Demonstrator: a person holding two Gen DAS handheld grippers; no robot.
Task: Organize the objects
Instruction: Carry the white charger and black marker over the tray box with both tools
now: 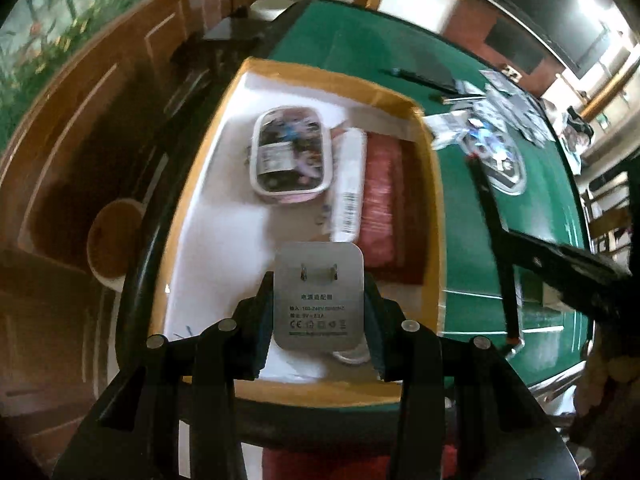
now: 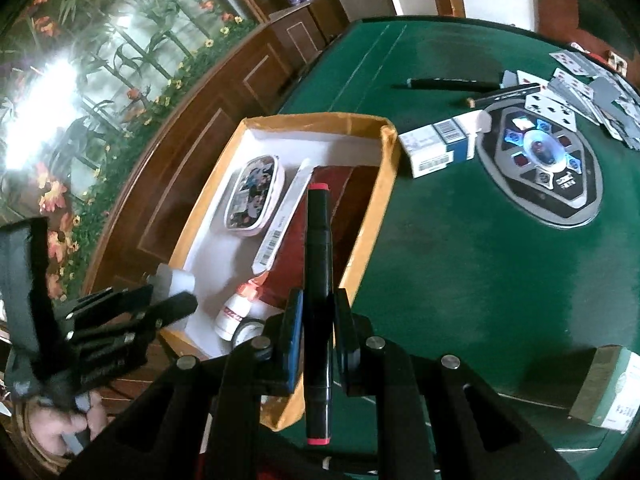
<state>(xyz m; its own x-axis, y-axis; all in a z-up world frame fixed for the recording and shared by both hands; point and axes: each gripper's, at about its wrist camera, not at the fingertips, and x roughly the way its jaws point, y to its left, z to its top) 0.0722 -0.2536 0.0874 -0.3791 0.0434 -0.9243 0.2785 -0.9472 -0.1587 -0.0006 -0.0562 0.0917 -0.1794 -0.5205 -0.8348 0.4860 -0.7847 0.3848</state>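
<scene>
Left gripper (image 1: pixel 318 312): jaws partly apart, clamped on white power adapter (image 1: pixel 319 300), prongs and printed label facing the camera; held over the near end of the box.
Right gripper (image 2: pixel 316 320): closed tight on black marker (image 2: pixel 317 300), red caps at both ends; marker runs lengthwise between the fingers, far tip over the box's right wall.
Hand (image 2: pixel 60 428): at the lower left of the right wrist view, wrapped round the left gripper's handle.
Box (image 1: pixel 434 184): yellow-walled, white-lined, open-topped, sitting at the left edge of the table (image 2: pixel 480 260).
Box, near end: small white bottle (image 2: pixel 236 314) with red cap, lying beside a roll of tape (image 2: pixel 250 328), partly hidden behind the right gripper.
Box, middle: white barcoded stick (image 1: pixel 350 184) lying lengthwise, leaning onto the dark red item (image 1: pixel 384 196) that fills the box's right side.
Box, far left: oval pink-rimmed case (image 1: pixel 291 154) with printed lid, flat on the white floor, just beside the stick.
In the way: dark red item and stick under the marker's tip; bare white floor under the adapter.
Table, beyond the box: white and blue carton (image 2: pixel 440 146) just off the far right corner of the box.
Table centre: round control panel (image 2: pixel 540 164) set into the green felt.
Table, far side: two black pens (image 2: pixel 452 84), scattered playing cards (image 2: pixel 580 88).
Table, near right edge: green-sided block (image 2: pixel 604 388).
</scene>
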